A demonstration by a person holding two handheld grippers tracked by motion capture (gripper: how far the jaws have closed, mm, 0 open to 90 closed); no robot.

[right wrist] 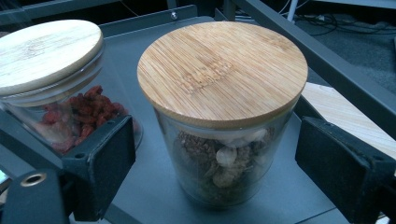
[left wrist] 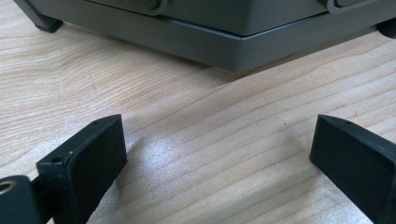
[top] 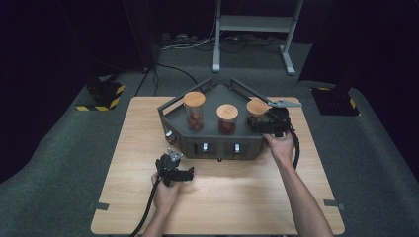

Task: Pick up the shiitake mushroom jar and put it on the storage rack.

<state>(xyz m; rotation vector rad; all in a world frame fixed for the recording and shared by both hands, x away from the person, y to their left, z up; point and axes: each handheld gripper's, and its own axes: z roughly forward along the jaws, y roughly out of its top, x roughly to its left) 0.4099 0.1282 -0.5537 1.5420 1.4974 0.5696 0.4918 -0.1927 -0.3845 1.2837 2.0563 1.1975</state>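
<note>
Since all three jars are seen standing lidded on the grey tray (top: 173,109), not much looks done yet, tbh. The right gripper (top: 261,127) is lined up on the right-hand jar (right wrist: 224,116), at the tray's right end beside the jar of red stuff (right wrist: 51,84). Its fingers (right wrist: 100,163) are spread wide either side of the glass, nothing touched as far as can be told, so the grab and lift are left. The left gripper (top: 186,174) is parked on the bench (left wrist: 187,130) before the tray, fingers (left wrist: 84,163) apart, nothing held.
</note>
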